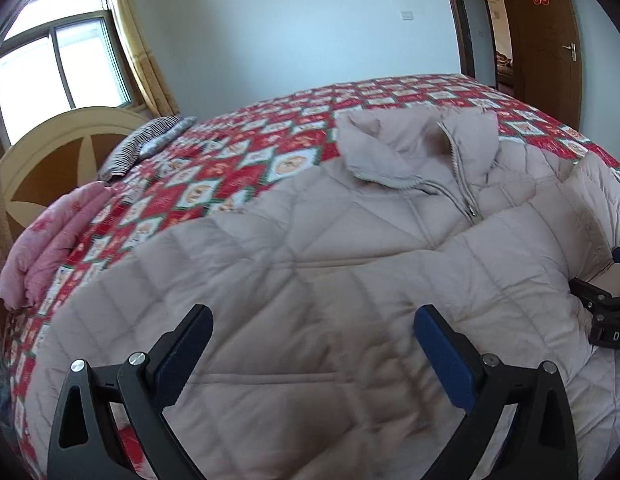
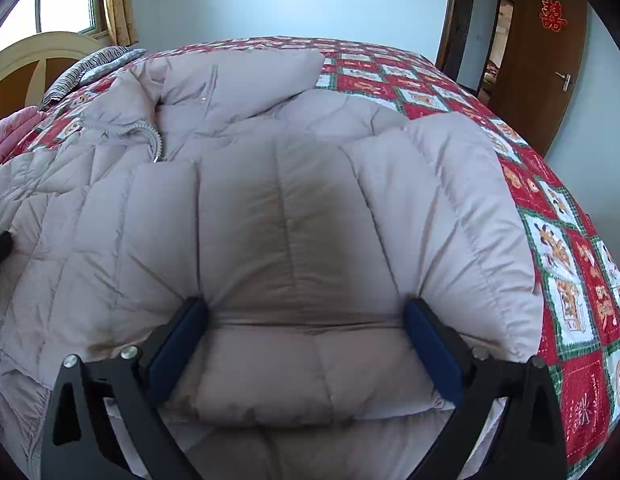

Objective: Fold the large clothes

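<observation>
- Lying flat across the lower and centre part of both views, the quilted jacket (image 1: 310, 272) rests front-up on the patterned bedspread (image 1: 238, 168); its collar (image 1: 389, 152) and part-open zipper (image 1: 461, 192) sit in the upper right of the left wrist view.
- Left gripper (image 1: 313, 328): jaws spread wide, holding nothing, hovering over the jacket's body at the lower centre of the frame.
- Right gripper (image 2: 306, 320): jaws spread wide, blue pads (image 2: 178, 344) either side of a folded-in sleeve (image 2: 290, 240); whether they press the fabric or only straddle it cannot be told.
- Risk: puffy filling may spring back once released; the sleeve would then slide off the body and the fold would open.
- Risk: closing on the top layer only would lift a single shell panel; cause is thick, slippery fabric.
- Risk: the zipper pull (image 1: 473, 213) could snag a pad if a gripper sweeps across it.
- Pink bedding (image 1: 50, 248) at the left edge lies well apart; interference is unlikely.
</observation>
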Tool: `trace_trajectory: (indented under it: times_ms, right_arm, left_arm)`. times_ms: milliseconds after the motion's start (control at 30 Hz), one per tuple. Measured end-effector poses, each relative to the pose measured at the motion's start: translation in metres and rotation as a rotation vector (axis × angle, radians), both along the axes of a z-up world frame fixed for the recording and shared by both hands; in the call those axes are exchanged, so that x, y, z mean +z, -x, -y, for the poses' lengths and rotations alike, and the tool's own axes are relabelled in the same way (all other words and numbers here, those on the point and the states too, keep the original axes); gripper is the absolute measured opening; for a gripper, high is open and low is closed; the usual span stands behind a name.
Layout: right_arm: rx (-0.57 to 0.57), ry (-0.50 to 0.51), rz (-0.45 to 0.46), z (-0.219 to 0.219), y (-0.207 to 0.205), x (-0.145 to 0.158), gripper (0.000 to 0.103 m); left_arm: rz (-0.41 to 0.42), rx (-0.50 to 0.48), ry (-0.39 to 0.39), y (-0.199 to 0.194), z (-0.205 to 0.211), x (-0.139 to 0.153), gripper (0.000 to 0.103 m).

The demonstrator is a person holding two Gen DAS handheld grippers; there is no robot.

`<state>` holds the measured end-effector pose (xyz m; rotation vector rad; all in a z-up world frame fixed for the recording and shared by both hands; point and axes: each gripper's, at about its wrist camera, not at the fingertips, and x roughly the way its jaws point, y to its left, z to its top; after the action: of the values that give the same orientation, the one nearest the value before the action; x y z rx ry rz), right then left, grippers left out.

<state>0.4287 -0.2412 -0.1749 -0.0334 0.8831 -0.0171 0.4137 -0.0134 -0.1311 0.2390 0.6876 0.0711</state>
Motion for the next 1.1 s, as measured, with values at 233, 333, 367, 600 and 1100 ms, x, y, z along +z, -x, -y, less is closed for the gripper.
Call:
trace_trajectory:
  times_ms: [233,333,367,600,1100]
  right_arm:
    - [-0.004,0.02,0.011,-0.003,0.003,0.002,0.102]
    - [-0.006,0.026,0.015,-0.003,0.003,0.002,0.102]
    - [-0.007,0.029,0.016,-0.004,0.003,0.002,0.102]
    - [-0.011,0.045,0.025,-0.007,0.006,0.003,0.102]
    - [-0.021,0.065,0.036,-0.008,0.008,0.004,0.102]
  left_arm:
    - [0.021,0.224,-0.098,0.041,-0.142,0.02,0.101]
    - [0.0,0.362,-0.137,0.063,-0.215,0.013,0.101]
    - [-0.008,0.409,-0.146,0.071,-0.239,0.011,0.101]
    - [-0.041,0.667,-0.102,0.132,-0.366,-0.005,0.101]
    - [-0.094,0.543,0.222,0.12,-0.352,-0.023,0.009]
